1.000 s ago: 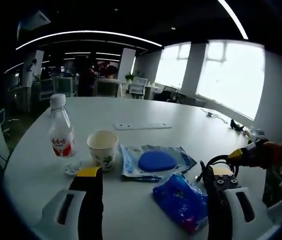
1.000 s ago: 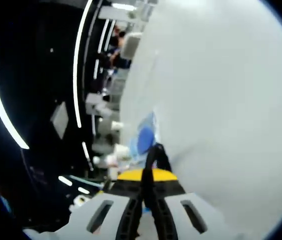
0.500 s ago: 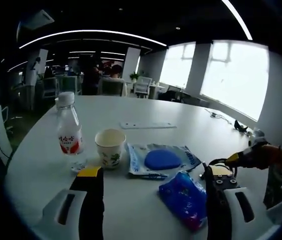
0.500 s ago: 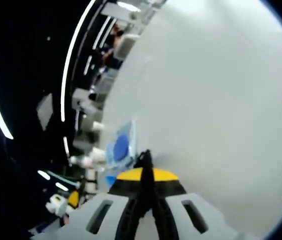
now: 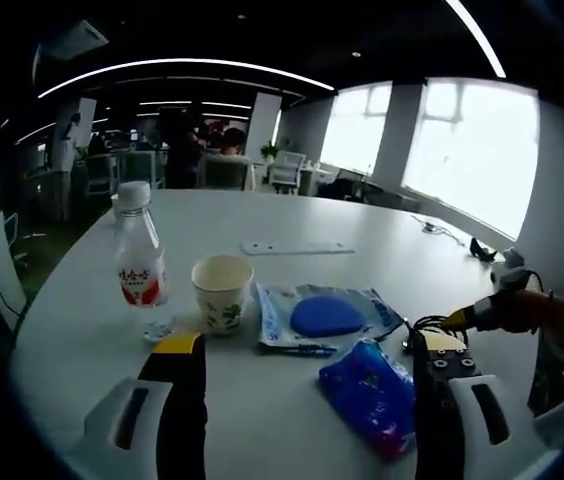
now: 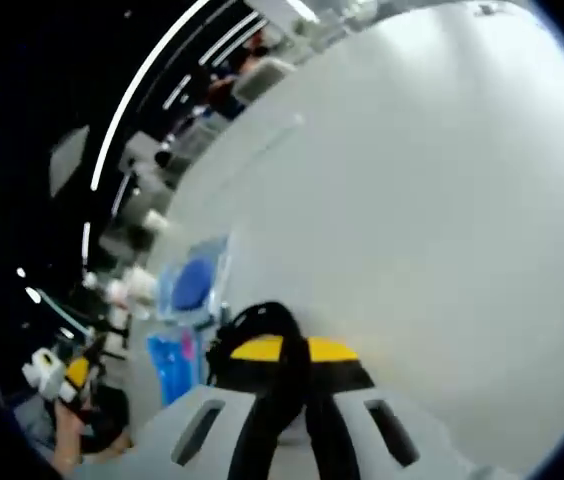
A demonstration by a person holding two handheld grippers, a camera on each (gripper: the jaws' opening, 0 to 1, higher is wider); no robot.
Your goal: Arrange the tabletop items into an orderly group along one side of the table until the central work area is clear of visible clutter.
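On the white round table (image 5: 262, 215) stand a clear water bottle with a red label (image 5: 140, 265) and a paper cup (image 5: 222, 292). Right of the cup lies a clear packet holding a blue disc (image 5: 327, 315), with a blue packet (image 5: 372, 395) in front of it. My left gripper (image 5: 310, 345) is open, low over the near table edge, nothing between its jaws. My right gripper (image 6: 287, 350) is shut on a black cable loop (image 6: 257, 318), and it comes in from the right (image 5: 487, 313) beside the blue packet. Both packets (image 6: 190, 285) lie beyond the loop.
A flat grey strip (image 5: 297, 247) lies farther back at the table's middle. Small dark and white items (image 5: 492, 258) sit near the right edge. Chairs and people (image 5: 202, 160) are behind the table. Bare white tabletop (image 6: 442, 200) spreads to the right of the cable.
The right gripper view has rolled, bringing the table closer to level, and the black loop now shows wider past the shut jaws. The left view drifted slightly; tabletop items stayed put.
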